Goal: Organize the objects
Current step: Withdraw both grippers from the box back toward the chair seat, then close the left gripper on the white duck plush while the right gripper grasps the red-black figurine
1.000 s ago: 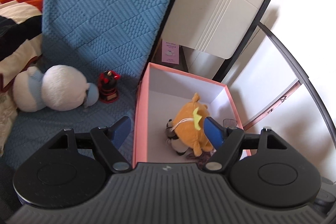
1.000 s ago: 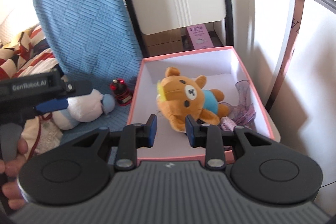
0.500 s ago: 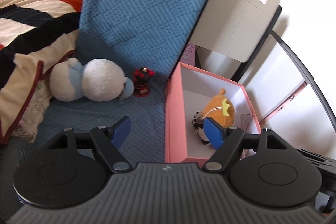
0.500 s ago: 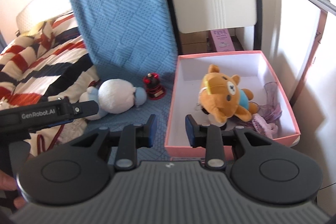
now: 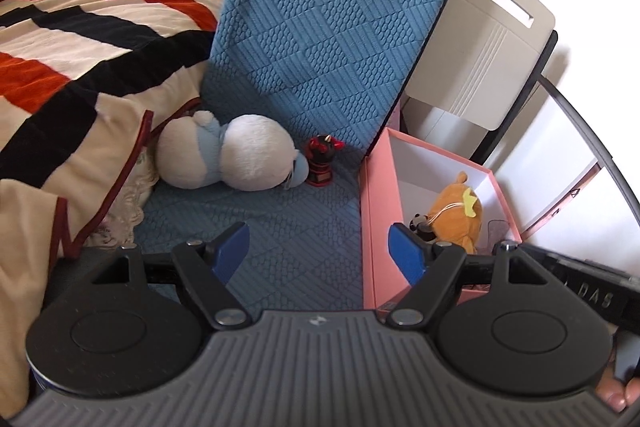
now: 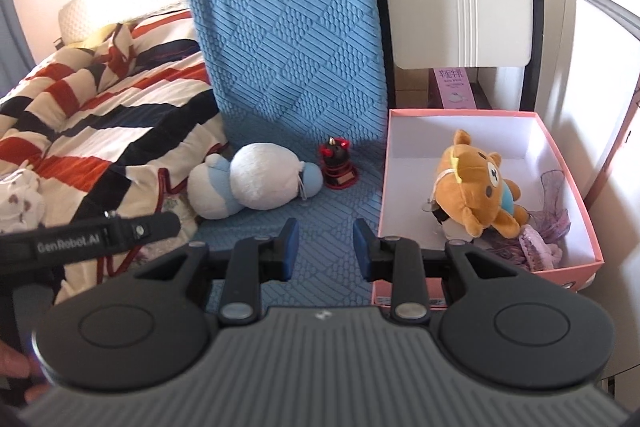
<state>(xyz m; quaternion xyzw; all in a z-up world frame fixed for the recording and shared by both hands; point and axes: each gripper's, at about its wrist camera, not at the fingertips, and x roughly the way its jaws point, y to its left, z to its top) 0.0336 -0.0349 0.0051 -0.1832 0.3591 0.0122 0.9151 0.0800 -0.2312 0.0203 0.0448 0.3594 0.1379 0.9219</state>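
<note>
Both views have swung away from the pink box, where the orange bear lies, toward the white-and-blue plush and red figurine still on the blue mat. The left hand-held gripper and right hand-held gripper stand released, empty. Open mat lies ahead; the box wall borders the right.

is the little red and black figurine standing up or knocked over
Standing up. The red and black figurine sits upright on its base on the blue cushion, between the white and blue plush and the pink box.
</note>
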